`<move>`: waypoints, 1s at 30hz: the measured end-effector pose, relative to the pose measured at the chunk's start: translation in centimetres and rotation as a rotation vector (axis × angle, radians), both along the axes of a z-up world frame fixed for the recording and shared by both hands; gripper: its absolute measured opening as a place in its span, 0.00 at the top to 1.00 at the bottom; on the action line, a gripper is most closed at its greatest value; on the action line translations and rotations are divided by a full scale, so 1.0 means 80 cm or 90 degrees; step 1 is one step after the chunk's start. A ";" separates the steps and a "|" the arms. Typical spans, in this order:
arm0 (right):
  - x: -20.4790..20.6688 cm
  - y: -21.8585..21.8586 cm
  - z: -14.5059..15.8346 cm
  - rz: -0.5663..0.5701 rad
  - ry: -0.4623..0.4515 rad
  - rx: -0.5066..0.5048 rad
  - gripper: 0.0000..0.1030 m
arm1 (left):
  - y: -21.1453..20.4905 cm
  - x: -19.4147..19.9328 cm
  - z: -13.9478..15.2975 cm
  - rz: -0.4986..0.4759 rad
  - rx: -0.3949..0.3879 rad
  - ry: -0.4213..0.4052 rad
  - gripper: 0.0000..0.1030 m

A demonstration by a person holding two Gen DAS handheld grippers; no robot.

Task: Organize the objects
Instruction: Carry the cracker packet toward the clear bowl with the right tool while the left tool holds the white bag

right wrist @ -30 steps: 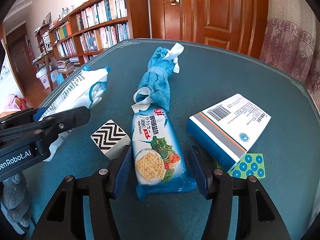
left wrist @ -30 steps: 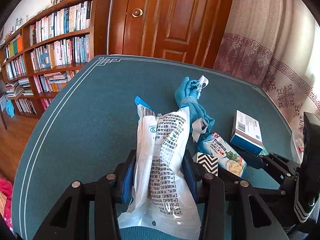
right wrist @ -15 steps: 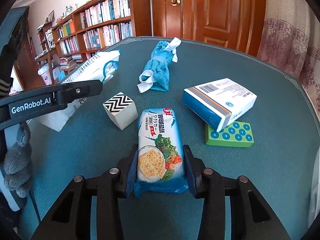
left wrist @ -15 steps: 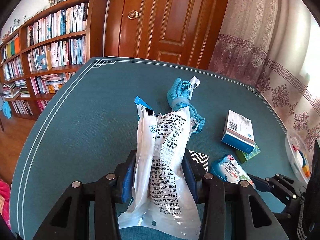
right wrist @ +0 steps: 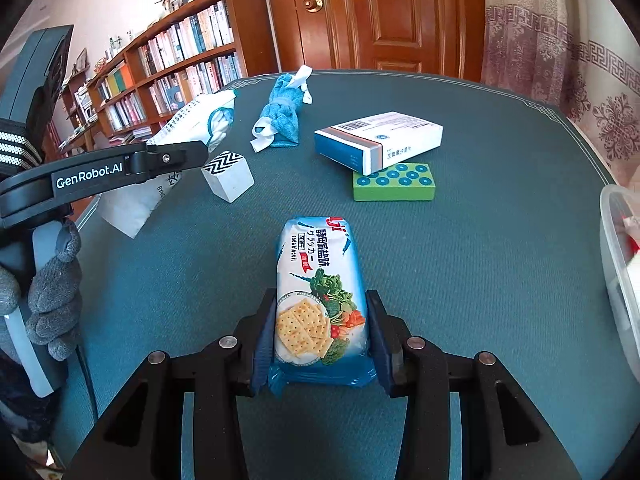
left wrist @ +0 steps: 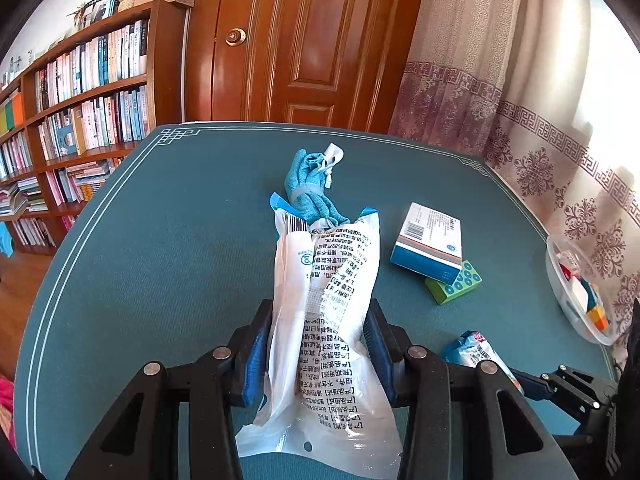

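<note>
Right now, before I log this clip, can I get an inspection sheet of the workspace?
Surface: round teal felt-covered table, white line border.
Job's things: white printed plastic pouch; blue soda-cracker packet.
Clutter: rolled blue cloth, zigzag-patterned white cube, blue-and-white carton leaning on green dotted block, clear plastic tub.
Tongs: left tongs shut on pouch; right tongs shut on packet.
Cables: nothing seen.
Surroundings: wooden bookshelf, wooden door, patterned curtain.
</note>
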State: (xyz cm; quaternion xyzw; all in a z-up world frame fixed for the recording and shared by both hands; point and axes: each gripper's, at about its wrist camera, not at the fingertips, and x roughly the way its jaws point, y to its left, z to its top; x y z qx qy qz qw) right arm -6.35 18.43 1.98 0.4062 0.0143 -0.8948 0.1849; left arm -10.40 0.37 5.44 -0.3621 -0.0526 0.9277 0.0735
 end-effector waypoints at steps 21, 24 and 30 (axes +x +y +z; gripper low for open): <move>0.028 0.155 0.042 -0.194 0.048 -0.102 0.58 | 0.090 0.025 0.008 -0.090 -0.044 -0.001 0.55; 0.028 0.183 0.051 -0.235 0.063 -0.101 0.58 | 0.101 0.027 0.009 -0.100 -0.049 -0.001 0.55; 0.025 0.228 0.067 -0.300 0.094 -0.093 0.58 | 0.120 0.029 0.009 -0.120 -0.059 -0.002 0.55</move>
